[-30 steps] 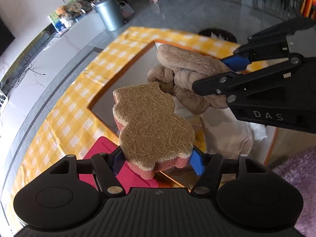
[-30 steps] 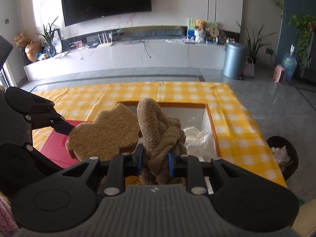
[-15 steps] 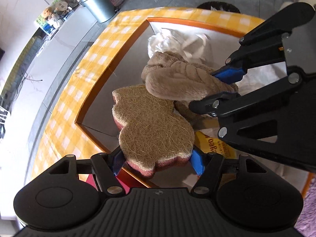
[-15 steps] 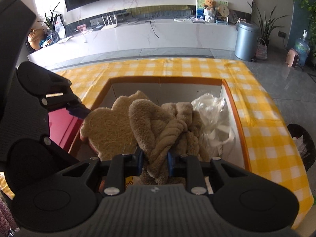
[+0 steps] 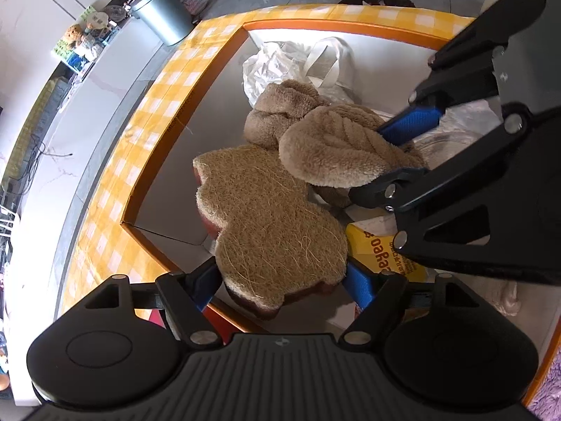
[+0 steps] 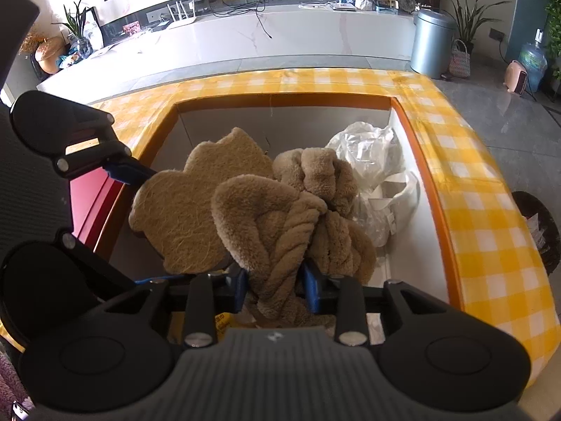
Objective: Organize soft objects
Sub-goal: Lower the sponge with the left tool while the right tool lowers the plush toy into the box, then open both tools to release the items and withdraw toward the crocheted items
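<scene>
A cloud-shaped loofah sponge (image 5: 273,217) with a pink underside lies between the fingers of my left gripper (image 5: 282,282). Its jaws are opening, and the pads stand just off the sponge's edges. A brown plush towel (image 6: 291,217), twisted into a bundle, hangs between the blue pads of my right gripper (image 6: 277,291). Those jaws are opening too, with a thin gap showing at the right pad. Both grippers point down into an orange-rimmed box (image 6: 420,175), side by side. In the left wrist view the right gripper (image 5: 389,158) is at the right, and the towel (image 5: 333,151) overlaps the sponge's far edge.
A crumpled white plastic bag (image 6: 371,161) fills the box's far right corner. A yellow packet (image 5: 382,249) lies on the box floor under the towel. Yellow checked cloth (image 6: 466,161) surrounds the box. A red object (image 6: 91,196) sits left of the box, a dark waste basket (image 6: 536,224) on the floor at right.
Both grippers have come down from above the rim into the box with the sponge and towel. Both pairs of jaws have widened.
</scene>
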`<action>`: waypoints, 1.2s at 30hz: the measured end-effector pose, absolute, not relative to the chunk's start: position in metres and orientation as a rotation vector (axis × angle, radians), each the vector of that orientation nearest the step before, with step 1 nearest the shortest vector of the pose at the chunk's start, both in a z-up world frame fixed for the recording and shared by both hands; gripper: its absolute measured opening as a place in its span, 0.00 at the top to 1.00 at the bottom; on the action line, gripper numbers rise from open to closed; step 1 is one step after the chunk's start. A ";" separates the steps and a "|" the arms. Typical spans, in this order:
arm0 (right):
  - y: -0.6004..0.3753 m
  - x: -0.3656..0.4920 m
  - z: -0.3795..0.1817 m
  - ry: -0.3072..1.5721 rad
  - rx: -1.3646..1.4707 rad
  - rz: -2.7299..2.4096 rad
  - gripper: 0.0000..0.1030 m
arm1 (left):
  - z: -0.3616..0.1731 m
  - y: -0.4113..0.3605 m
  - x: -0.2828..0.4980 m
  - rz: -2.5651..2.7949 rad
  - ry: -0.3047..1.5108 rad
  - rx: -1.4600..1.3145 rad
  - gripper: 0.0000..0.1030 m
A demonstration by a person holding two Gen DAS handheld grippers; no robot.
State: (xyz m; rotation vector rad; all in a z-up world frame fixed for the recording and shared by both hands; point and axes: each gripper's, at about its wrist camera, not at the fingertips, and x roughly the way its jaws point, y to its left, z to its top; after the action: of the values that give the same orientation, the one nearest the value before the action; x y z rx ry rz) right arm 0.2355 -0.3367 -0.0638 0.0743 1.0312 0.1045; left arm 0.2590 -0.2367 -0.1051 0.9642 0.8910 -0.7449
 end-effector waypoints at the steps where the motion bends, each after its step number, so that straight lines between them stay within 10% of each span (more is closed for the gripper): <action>1: -0.337 0.235 -0.062 1.032 0.070 0.101 0.61 | -0.105 -0.238 0.259 -0.749 0.886 0.969 0.12; 13: -0.340 0.217 -0.034 0.973 0.040 0.061 0.47 | -0.083 -0.223 0.239 -0.732 0.788 1.001 0.08; 22: -0.336 0.213 -0.028 0.940 0.043 0.092 0.69 | -0.066 -0.204 0.239 -0.736 0.788 0.879 0.08; 31: -0.316 0.235 -0.047 0.953 0.098 0.183 0.80 | -0.048 -0.173 0.247 -0.716 0.791 0.703 0.44; 36: -0.308 0.254 -0.068 1.007 0.136 0.197 0.88 | -0.044 -0.156 0.257 -0.675 0.796 0.619 0.47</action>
State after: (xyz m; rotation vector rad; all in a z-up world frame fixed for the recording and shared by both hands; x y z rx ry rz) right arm 0.2545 -0.3082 -0.0684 0.1361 1.0073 0.1973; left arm 0.2574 -0.1555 -0.0436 0.6193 0.7962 -0.6748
